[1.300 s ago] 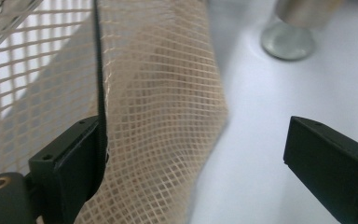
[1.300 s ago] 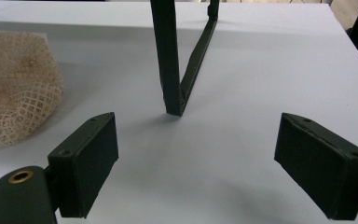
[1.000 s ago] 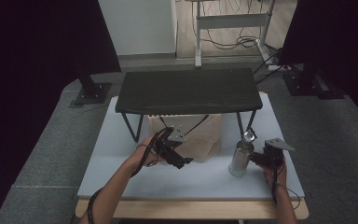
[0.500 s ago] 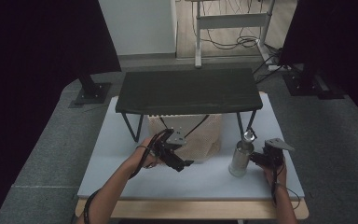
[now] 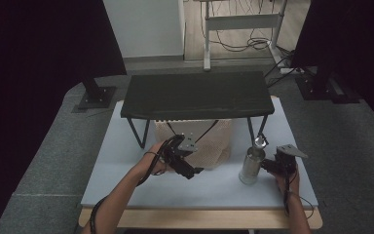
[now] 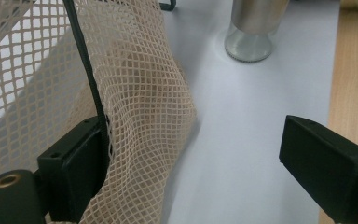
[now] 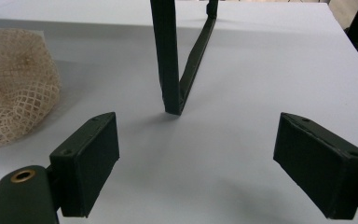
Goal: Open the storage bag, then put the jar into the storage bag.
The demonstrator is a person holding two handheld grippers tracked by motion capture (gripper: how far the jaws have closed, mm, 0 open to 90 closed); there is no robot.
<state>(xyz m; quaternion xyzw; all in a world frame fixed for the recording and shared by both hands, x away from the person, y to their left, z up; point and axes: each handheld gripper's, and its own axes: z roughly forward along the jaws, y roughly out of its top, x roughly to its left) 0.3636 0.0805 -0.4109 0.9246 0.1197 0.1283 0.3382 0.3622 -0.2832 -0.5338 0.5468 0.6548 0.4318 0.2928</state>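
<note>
Beige mesh bag point(image 6: 135, 116) drapes the spread left claw point(image 6: 191, 163); right claw point(image 7: 214, 168) spread, empty.

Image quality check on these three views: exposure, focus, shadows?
High view: dim, dark at both sides, soft detail; the steel bottle catches a small highlight. Left gripper view: evenly lit, the mesh bag sharp, the bottle's base farther off slightly soft, faint shadow beside the mesh. Right gripper view: bright white table, soft shadows under the rack leg, near tongs slightly blurred.
</note>
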